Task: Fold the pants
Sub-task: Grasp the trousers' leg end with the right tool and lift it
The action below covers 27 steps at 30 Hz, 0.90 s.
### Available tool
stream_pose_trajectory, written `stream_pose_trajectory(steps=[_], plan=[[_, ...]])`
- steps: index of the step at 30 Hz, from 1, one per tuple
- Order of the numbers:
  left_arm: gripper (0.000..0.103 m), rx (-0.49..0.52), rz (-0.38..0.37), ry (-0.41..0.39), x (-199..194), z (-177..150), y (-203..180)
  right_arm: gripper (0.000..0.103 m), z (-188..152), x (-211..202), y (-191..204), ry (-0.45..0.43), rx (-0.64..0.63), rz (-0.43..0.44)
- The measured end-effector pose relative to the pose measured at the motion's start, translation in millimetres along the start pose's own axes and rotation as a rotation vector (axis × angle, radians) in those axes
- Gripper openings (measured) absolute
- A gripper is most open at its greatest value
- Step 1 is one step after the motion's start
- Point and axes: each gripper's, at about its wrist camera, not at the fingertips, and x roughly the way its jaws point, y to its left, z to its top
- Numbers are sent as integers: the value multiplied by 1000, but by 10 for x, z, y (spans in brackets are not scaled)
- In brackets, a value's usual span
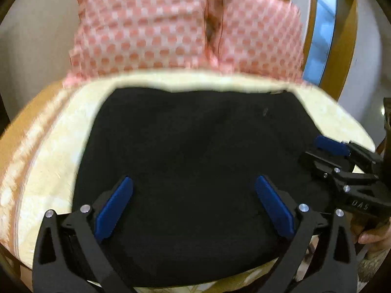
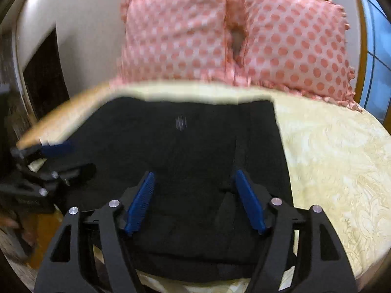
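The black pants (image 1: pixel 195 151) lie spread as a broad folded block on the pale yellow bedsheet (image 1: pixel 61 141). They also show in the right wrist view (image 2: pixel 207 146). My left gripper (image 1: pixel 194 183) hovers over their near part, jaws wide apart and empty. My right gripper (image 2: pixel 194 178) is also open and empty above the near part of the pants. It appears in the left wrist view at the right edge (image 1: pixel 317 151), and the left gripper appears in the right wrist view at the left edge (image 2: pixel 56 153).
Two pink polka-dot pillows (image 1: pixel 171 24) lean against the wall at the head of the bed; they also show in the right wrist view (image 2: pixel 281 41). A wooden frame with a blue pane (image 1: pixel 322 31) stands at the right. The sheet (image 2: pixel 337 158) extends to the right of the pants.
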Motion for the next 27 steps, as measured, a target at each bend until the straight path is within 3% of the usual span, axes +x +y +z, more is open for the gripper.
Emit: stream_pose_trajectory(steps=[3, 5, 7, 13, 20, 22, 27], plan=[[101, 40, 27, -46, 3, -59, -46, 71, 103, -80, 13, 11, -34, 12], [101, 35, 5, -53, -8, -68, -17, 78, 244, -209, -230, -35, 81, 87], [101, 42, -8, -62, -19, -85, -10, 84, 379, -210, -562, -35, 201, 107], [101, 52, -16, -86, -31, -134, -16, 83, 583, 245, -1022, 111, 314, 136], [101, 60, -25, -97, -38, -148, -15, 78, 633, 625, -1044, 250, 315, 147], [101, 62, -26, -101, -37, -149, -17, 70, 618, 708, -1043, 282, 311, 165], [101, 63, -28, -110, -37, -163, -21, 61, 628, 695, -1013, 255, 270, 181]])
